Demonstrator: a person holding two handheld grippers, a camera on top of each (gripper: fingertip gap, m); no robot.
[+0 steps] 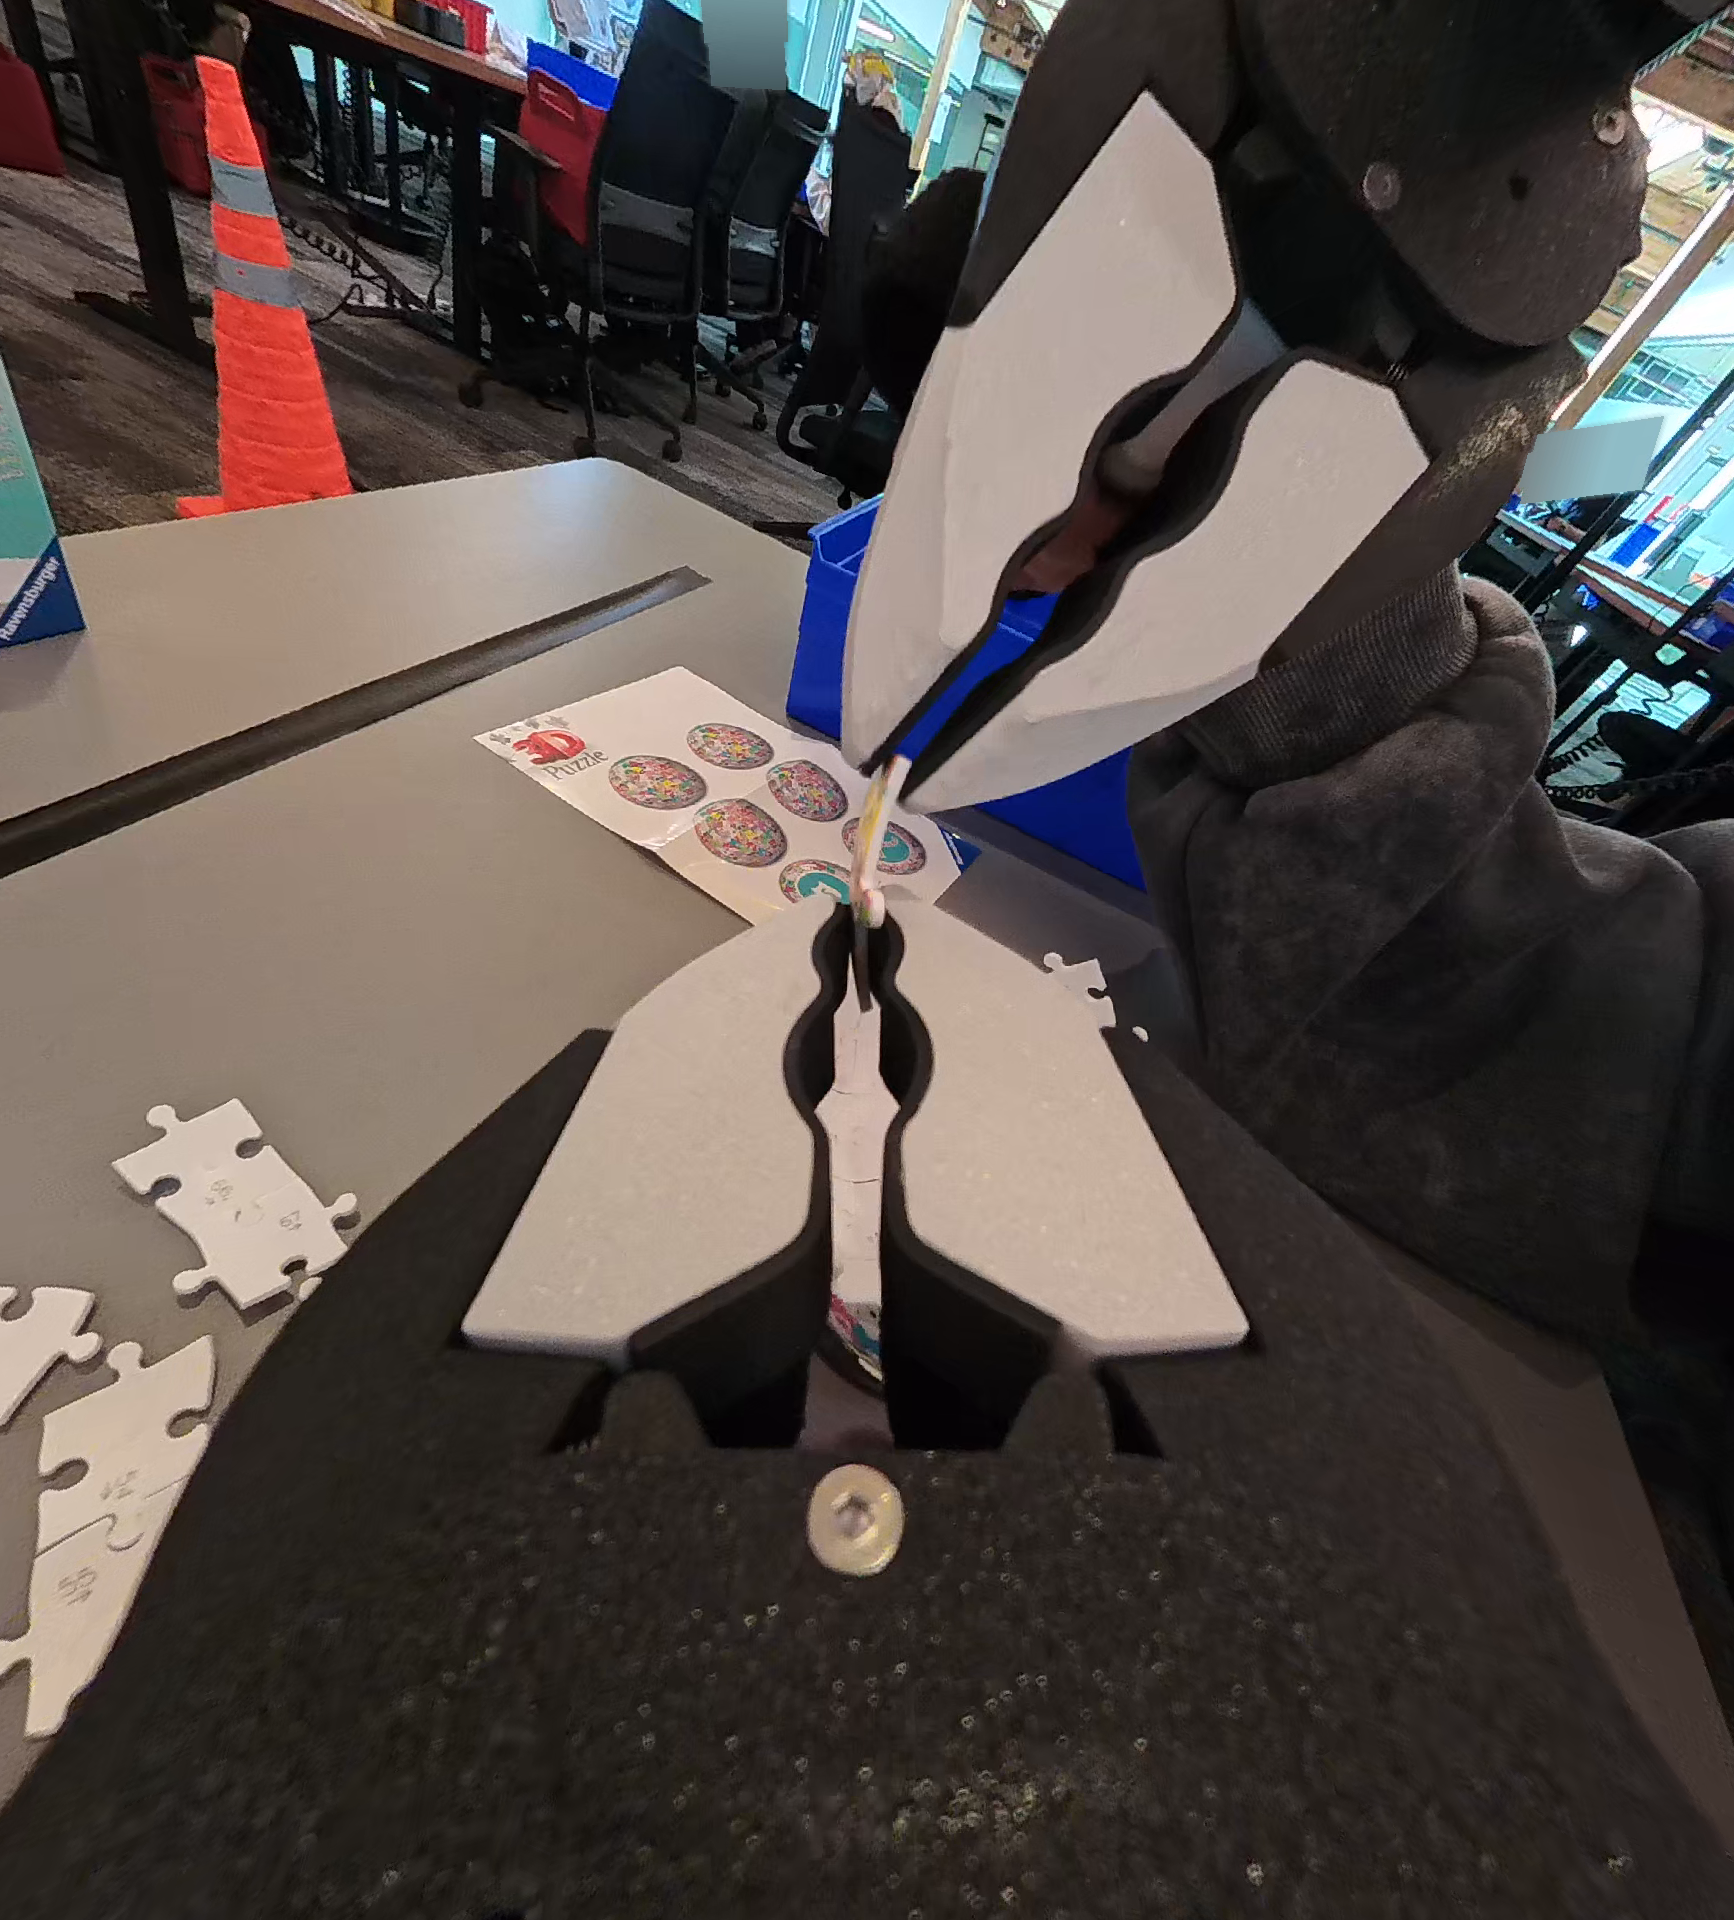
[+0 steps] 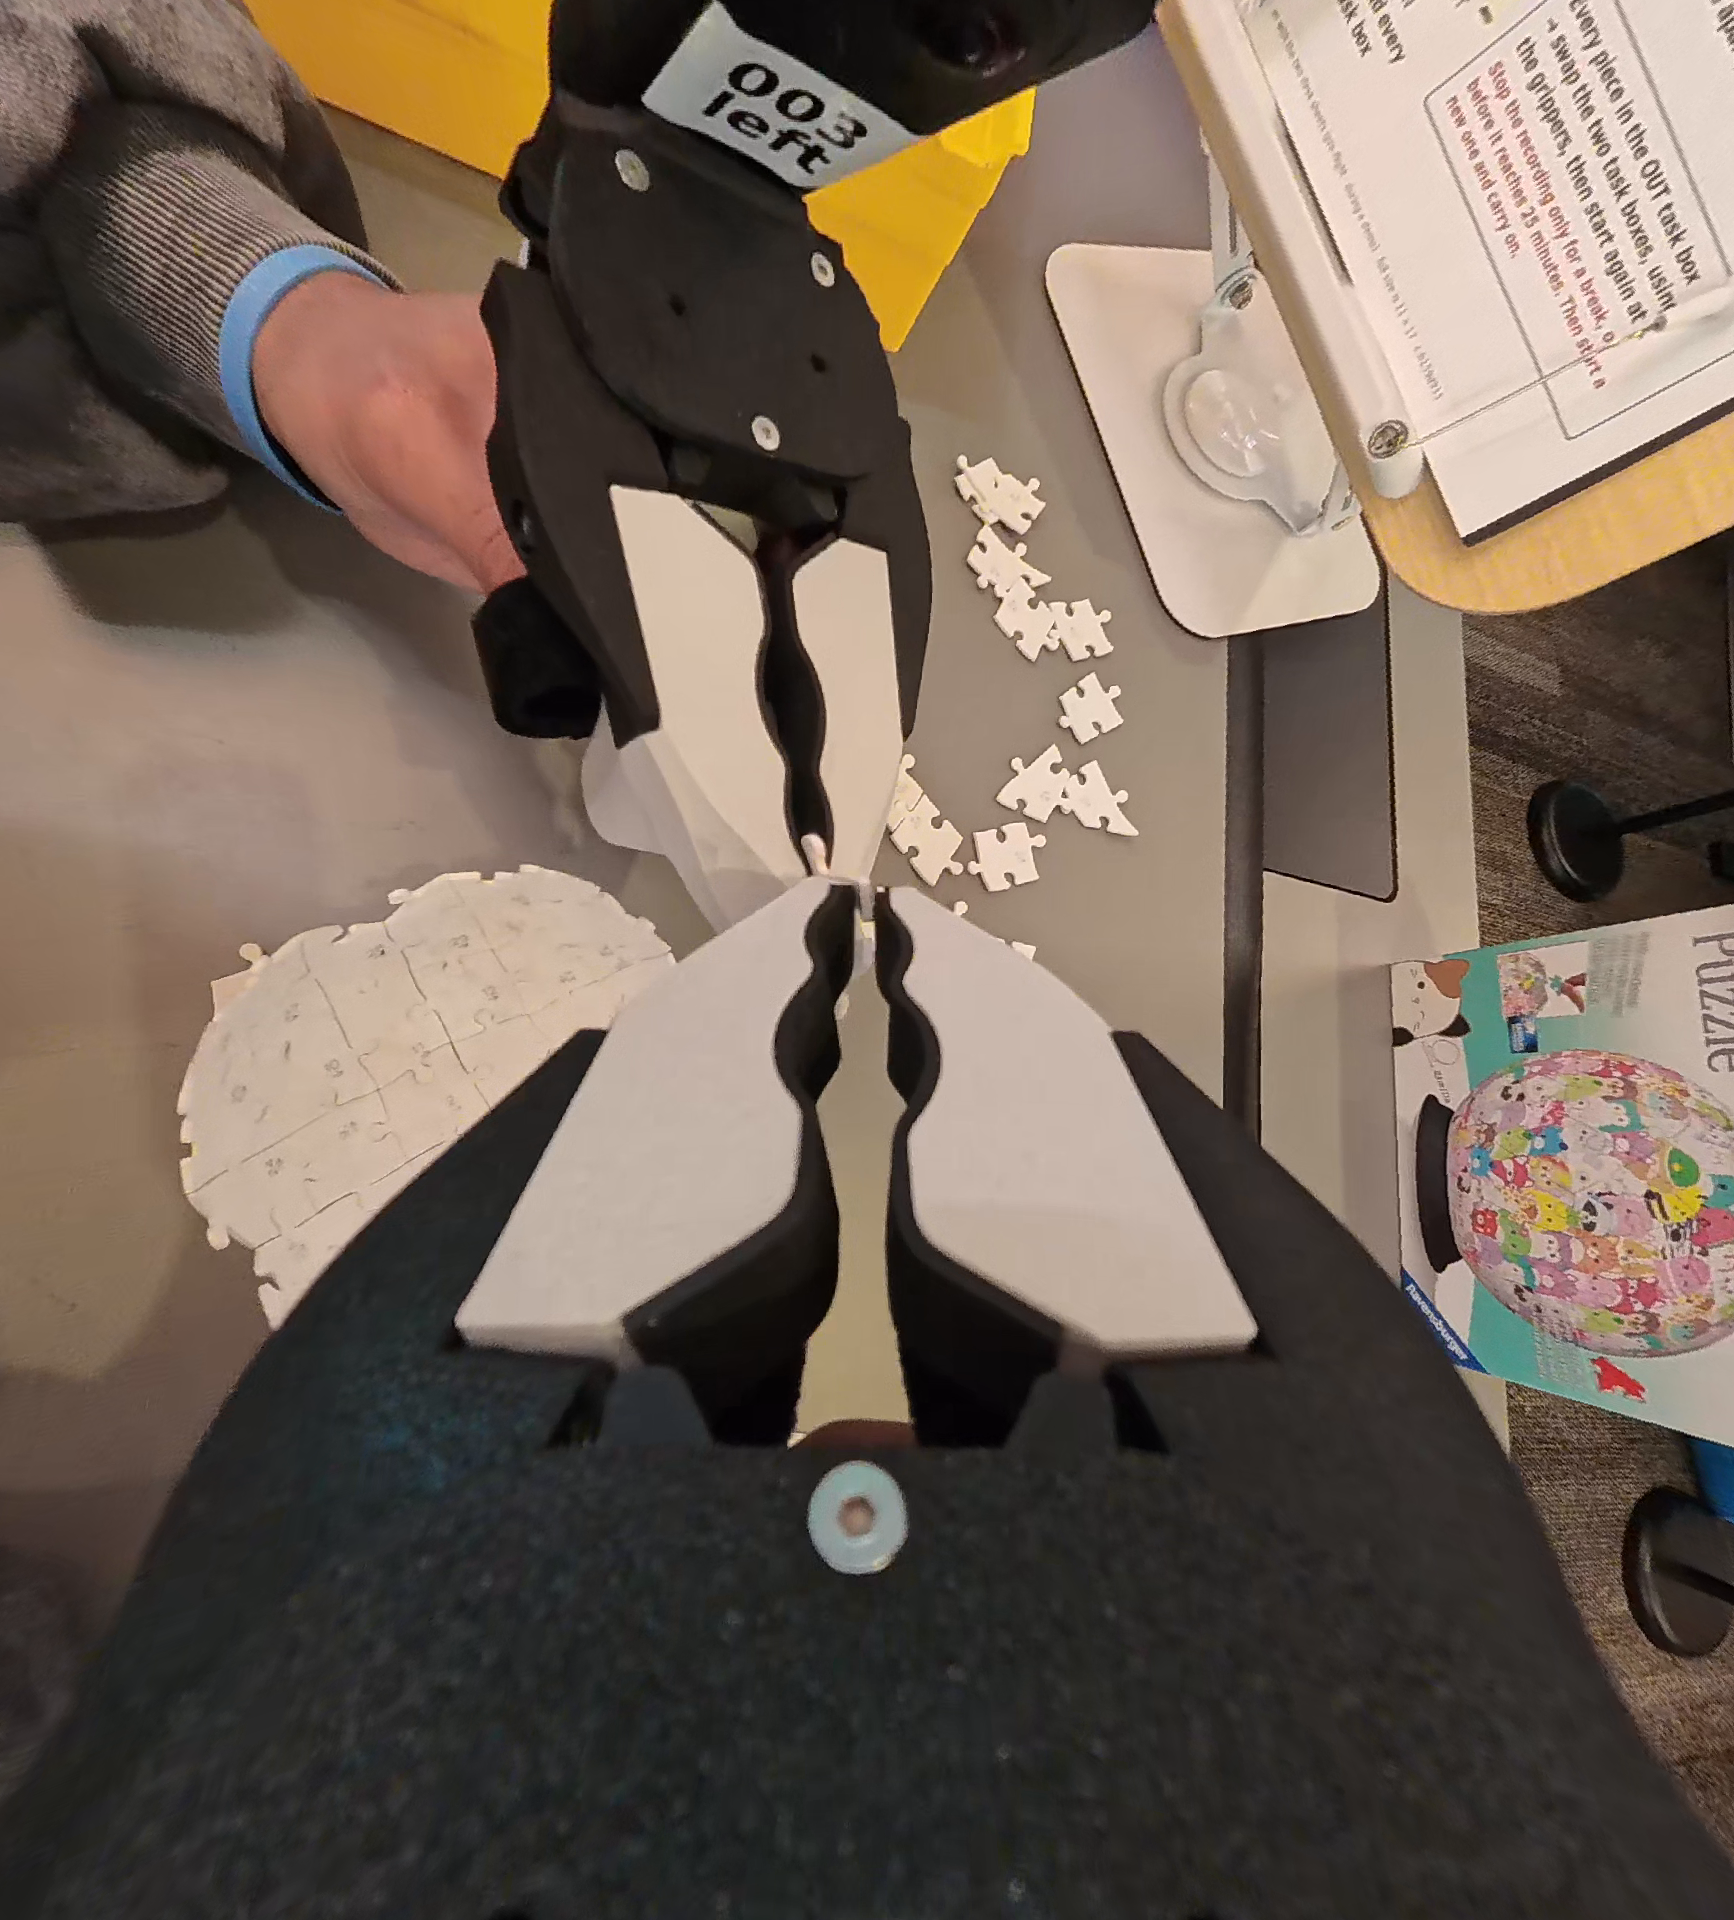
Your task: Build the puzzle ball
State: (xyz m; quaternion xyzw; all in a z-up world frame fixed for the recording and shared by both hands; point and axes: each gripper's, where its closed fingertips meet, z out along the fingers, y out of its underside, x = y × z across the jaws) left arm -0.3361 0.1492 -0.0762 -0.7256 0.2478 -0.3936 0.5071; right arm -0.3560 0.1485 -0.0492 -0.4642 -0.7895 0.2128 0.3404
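Meeting tip to tip above the surface (image 1: pixel 343 935), left claw (image 1: pixel 861 914) and right claw (image 2: pixel 847 904) each clamp one puzzle piece (image 1: pixel 875 831)

left black-and-grey two-finger gripper (image 1: pixel 868 914): jaws closed on a thin curved puzzle piece (image 1: pixel 858 1143) | right black-and-grey gripper (image 1: pixel 894 774): tips pinch a small colourful piece (image 1: pixel 875 842), touching left tips | grey table (image 1: pixel 323 935): white pieces face-down (image 1: pixel 239 1205) at left; printed leaflet (image 1: pixel 697 790); blue bin (image 1: pixel 821 623); orange cone (image 1: pixel 265 332) behind
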